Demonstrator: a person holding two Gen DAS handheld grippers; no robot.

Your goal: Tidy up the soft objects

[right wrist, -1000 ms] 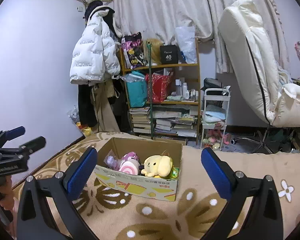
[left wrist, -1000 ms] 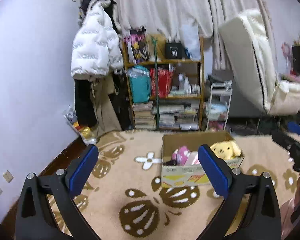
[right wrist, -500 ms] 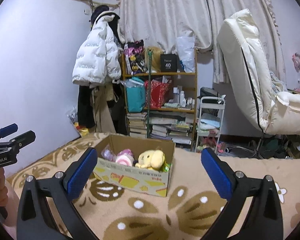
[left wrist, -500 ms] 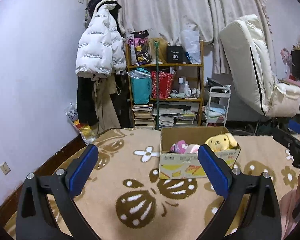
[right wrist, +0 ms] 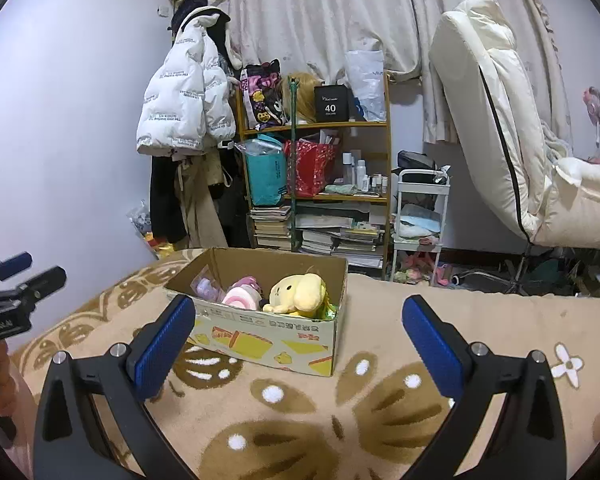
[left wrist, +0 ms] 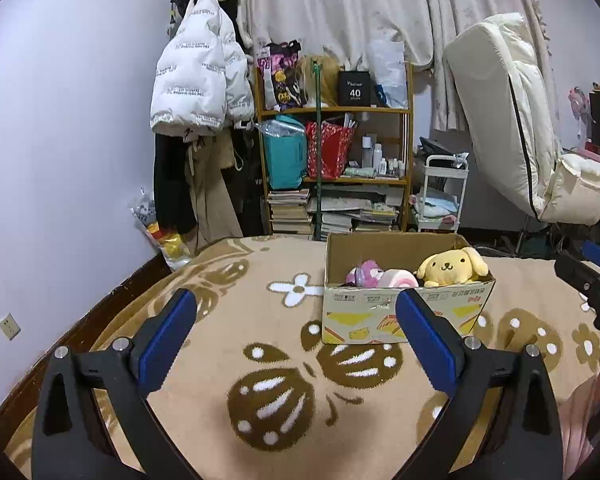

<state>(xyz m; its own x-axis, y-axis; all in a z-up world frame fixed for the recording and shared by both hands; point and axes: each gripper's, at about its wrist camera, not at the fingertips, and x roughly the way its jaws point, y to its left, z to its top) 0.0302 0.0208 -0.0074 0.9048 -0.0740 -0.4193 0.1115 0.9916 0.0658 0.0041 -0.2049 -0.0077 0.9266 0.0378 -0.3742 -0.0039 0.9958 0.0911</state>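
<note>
a tan blanket (left wrist: 260,360) with brown floral patterns covers the bed; an open cardboard box (left wrist: 404,312) sits directly on it.

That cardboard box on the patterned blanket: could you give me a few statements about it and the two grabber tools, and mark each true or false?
1. The cardboard box holds a yellow plush dog. True.
2. The left gripper is clamped on a toy. False: its jaws stand wide open with nothing between them.
3. A pink roll-shaped plush lies in the box beside the yellow dog. True.
4. The box is closed with its flaps taped. False: its top is open and the toys show.
5. The right gripper is open and holds nothing. True.
</note>
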